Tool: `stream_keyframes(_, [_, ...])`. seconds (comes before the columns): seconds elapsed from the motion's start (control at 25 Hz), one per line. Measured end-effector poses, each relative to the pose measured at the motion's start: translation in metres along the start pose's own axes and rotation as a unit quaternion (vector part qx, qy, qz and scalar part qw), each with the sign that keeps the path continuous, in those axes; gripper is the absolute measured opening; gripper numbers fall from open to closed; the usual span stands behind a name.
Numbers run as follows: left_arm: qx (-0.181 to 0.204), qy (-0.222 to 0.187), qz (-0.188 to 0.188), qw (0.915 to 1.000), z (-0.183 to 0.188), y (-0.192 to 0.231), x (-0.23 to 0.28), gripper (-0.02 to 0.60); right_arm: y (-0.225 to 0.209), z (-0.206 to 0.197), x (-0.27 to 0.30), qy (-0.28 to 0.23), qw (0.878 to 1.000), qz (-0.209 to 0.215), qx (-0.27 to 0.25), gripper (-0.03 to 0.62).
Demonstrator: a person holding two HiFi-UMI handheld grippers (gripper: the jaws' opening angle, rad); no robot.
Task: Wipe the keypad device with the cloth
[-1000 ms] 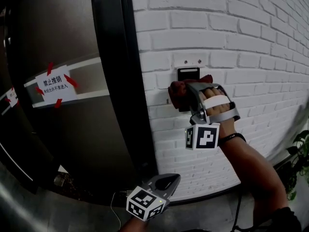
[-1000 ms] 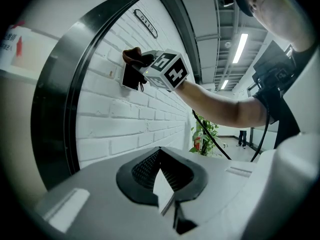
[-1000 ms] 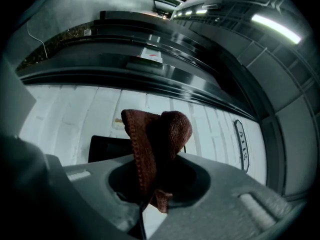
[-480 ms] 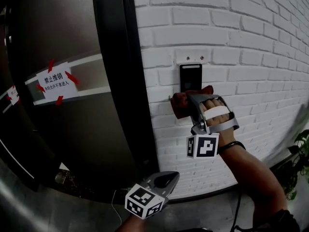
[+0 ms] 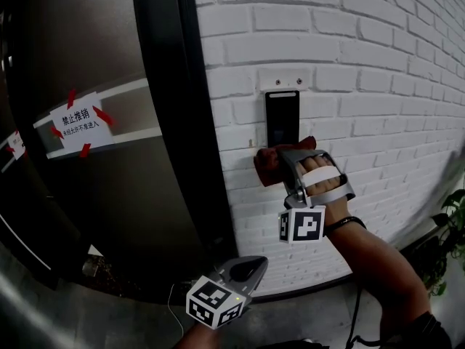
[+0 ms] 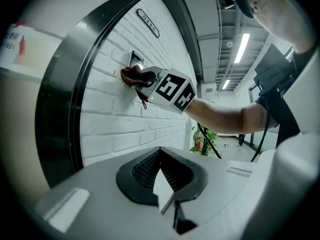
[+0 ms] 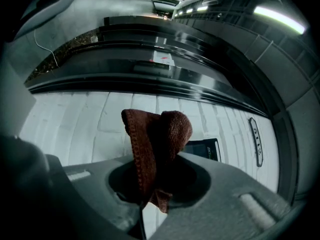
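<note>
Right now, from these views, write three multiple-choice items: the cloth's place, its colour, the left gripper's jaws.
1. The cloth sits: A) at the lower end of the keypad device B) above it C) well away from it.
2. The cloth is: A) blue B) reddish-brown C) white.
3. The jaws of the left gripper are: A) wide apart B) shut on the cloth C) together, empty.
Key: A, it covers the device's bottom; B, plain in the right gripper view; C, nothing between them.
</note>
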State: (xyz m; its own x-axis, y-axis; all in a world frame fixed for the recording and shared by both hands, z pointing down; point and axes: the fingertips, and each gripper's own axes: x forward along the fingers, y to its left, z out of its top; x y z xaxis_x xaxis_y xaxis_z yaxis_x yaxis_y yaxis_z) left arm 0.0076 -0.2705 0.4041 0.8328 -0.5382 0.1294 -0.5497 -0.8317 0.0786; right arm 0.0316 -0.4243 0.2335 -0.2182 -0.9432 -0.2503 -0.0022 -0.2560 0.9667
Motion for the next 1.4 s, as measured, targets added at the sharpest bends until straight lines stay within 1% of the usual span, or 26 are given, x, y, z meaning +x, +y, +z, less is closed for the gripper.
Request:
stream_keyframes(0.2, [-0.002,0.001,0.002,1.0000,-0.003,0.001,-0.002,0.017,0.006,0.001,-0.001,-0.001,1.000,0.002,0.001,0.048])
stream_keyframes(0.32, [-0.003,-0.001,0.003,1.0000,-0.003,0.002,-0.003,0.017,0.014,0.000,-0.002,0.004,1.000,0.018,0.007,0.049])
stream_keyframes(0.6, [-0.005,-0.003,0.004,1.0000,-0.003,0.002,-0.005,0.017,0.024,0.001,-0.005,0.005,0.999,0.042,0.019,0.049])
stream_keyframes(0.68, [-0.006,-0.003,0.006,1.0000,-0.004,0.003,-0.006,0.017,0.034,0.002,-0.003,0.002,0.998,0.058,0.026,0.049])
stream_keyframes(0.8, [-0.007,-0.004,0.007,0.9999,-0.004,0.004,-0.007,0.017,0.054,-0.002,-0.003,0.014,0.993,0.114,0.034,0.049])
stream_keyframes(0.84, [-0.007,-0.004,0.008,0.9999,-0.005,0.004,-0.008,0.017,0.059,-0.003,-0.004,0.015,0.991,0.126,0.038,0.048])
stream_keyframes(0.92, [-0.009,-0.004,0.008,0.9999,-0.006,0.005,-0.009,0.017,0.065,-0.002,-0.009,0.011,0.989,0.137,0.045,0.049])
stream_keyframes(1.0, [-0.010,-0.002,0.009,0.9999,-0.008,0.006,-0.011,0.017,0.064,0.004,-0.016,0.002,0.989,0.140,0.049,0.049])
stream_keyframes(1.16, [-0.013,-0.005,0.012,0.9998,-0.009,0.008,-0.014,0.017,0.038,0.023,-0.033,-0.027,0.988,0.137,0.062,0.049])
stream_keyframes(1.28, [-0.013,-0.008,0.010,0.9998,-0.009,0.008,-0.014,0.017,0.015,0.028,-0.042,-0.042,0.990,0.111,0.070,0.049])
stream_keyframes(1.4, [-0.009,-0.005,0.009,0.9999,-0.009,0.009,-0.014,0.017,-0.021,0.027,-0.043,-0.045,0.993,0.077,0.072,0.049])
